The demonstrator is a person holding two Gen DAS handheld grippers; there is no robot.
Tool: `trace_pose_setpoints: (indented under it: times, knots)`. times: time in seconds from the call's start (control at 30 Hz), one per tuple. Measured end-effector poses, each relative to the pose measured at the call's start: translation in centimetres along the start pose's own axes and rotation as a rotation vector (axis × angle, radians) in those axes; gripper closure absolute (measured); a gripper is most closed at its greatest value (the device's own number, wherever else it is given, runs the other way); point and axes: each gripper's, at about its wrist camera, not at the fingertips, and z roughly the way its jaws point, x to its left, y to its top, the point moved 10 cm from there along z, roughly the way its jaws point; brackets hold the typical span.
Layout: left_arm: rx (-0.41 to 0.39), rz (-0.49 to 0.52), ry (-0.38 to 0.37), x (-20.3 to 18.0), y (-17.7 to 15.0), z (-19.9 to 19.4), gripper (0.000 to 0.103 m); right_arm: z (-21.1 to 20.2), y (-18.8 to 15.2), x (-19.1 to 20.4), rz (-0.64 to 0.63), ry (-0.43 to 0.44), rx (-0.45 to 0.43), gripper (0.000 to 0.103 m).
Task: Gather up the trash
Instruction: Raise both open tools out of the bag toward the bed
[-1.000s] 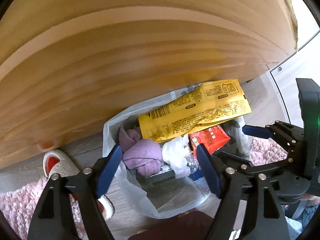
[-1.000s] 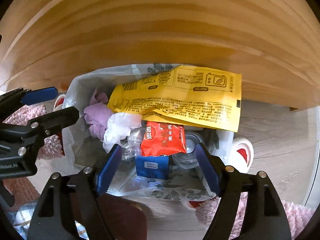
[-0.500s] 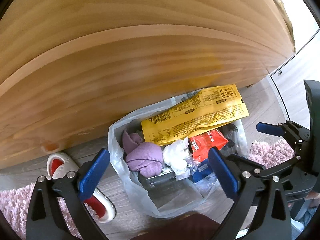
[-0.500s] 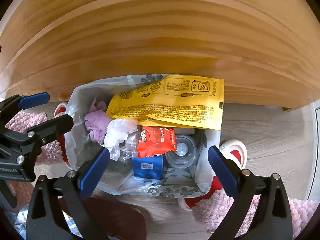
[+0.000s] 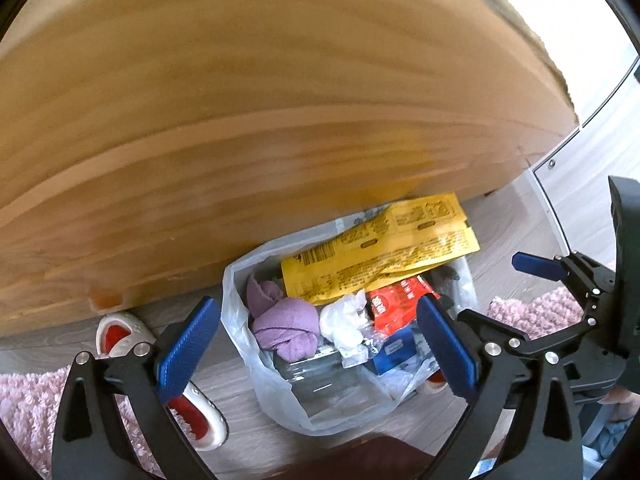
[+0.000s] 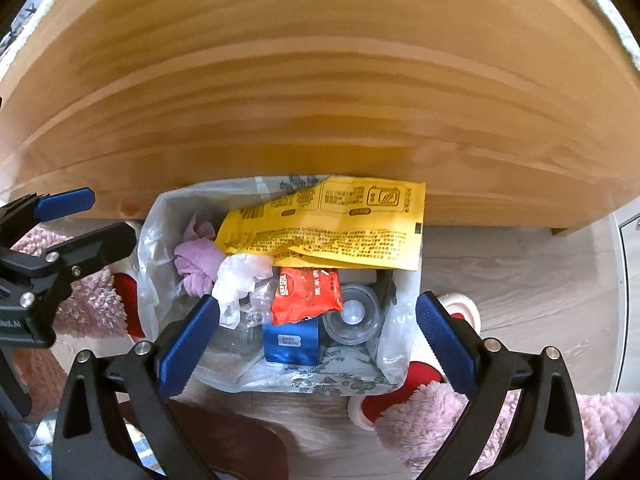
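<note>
A thin plastic trash bag [image 6: 394, 332] is seen on the wooden floor [image 6: 520, 280], standing open against the low wooden board [image 6: 320, 100] behind it, probably so that the board keeps its far wall upright. The collected trash is already inside the bag. A large yellow wrapper [image 6: 332, 224] is laid across the far side of the mouth and leans on the board, because it appears too long to sink in. Under it a red snack packet [image 6: 306, 294], a blue carton [image 6: 292, 340], a clear plastic cup [image 6: 352, 314], a crumpled white tissue [image 6: 238, 278] and a purple cloth [image 6: 196, 260] are packed close together.

White and red slippers [image 5: 120, 330] and a pink fluffy rug [image 6: 440, 412] are lying beside the bag, on the left and right.

The left hand-held gripper [image 5: 316, 350] is held above the near left part of the bag, and the right hand-held gripper [image 6: 318, 344] above its near middle. The jaws of both have just been opening and now stand spread wide. Nothing is held between them and nothing is touched by the blue pads [image 6: 188, 346]; the bag is only seen below, through the gap. It is judged that the dropping step is finished.
</note>
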Motion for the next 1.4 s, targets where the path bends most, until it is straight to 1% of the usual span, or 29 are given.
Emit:
trace_pose_setpoints:
  times: [0.13,0.3,0.53,0.67,0.77,0.87,0.9,1.07,1.17,1.4]
  knots:
    - [-0.049,-0.007,-0.024,-0.1,0.6,-1.6,0.008,-1.3,0.5,-0.2,0.011,-0.002,-0.046,0.009]
    - [-0.128,0.010,-0.042,-0.5,1.9,-3.9,0.008,-3.5,1.6,-0.5,0.026,0.001,-0.131,0.009]
    - [-0.228,0.050,-0.039,-0.9,3.4,-6.6,0.008,-7.3,3.4,-0.9,0.054,0.014,-0.282,0.009]
    - [-0.278,0.049,-0.051,-0.8,4.4,-8.1,0.008,-9.7,4.6,-1.6,0.082,0.018,-0.373,0.009]
    - [-0.323,0.042,-0.059,-0.8,5.3,-9.7,0.008,-11.2,5.4,-2.3,0.109,0.020,-0.425,0.009]
    - [-0.377,0.040,-0.068,-0.8,6.3,-11.6,0.008,-12.6,6.1,-3.0,0.129,0.022,-0.468,0.009]
    - [-0.414,0.040,-0.072,-0.8,6.9,-12.7,0.008,-12.9,6.4,-3.1,0.132,0.023,-0.480,0.009]
    - [-0.535,0.070,-0.060,-1.4,9.1,-16.3,0.008,-15.4,8.0,-4.2,0.155,0.016,-0.563,0.009]
    - [-0.587,0.094,-0.053,-1.8,10.5,-18.1,0.008,-17.0,9.2,-4.6,0.158,0.006,-0.613,0.009]
    - [-0.671,0.110,-0.049,-2.5,13.3,-20.6,0.008,-20.8,12.5,-5.4,0.158,-0.020,-0.740,0.009]
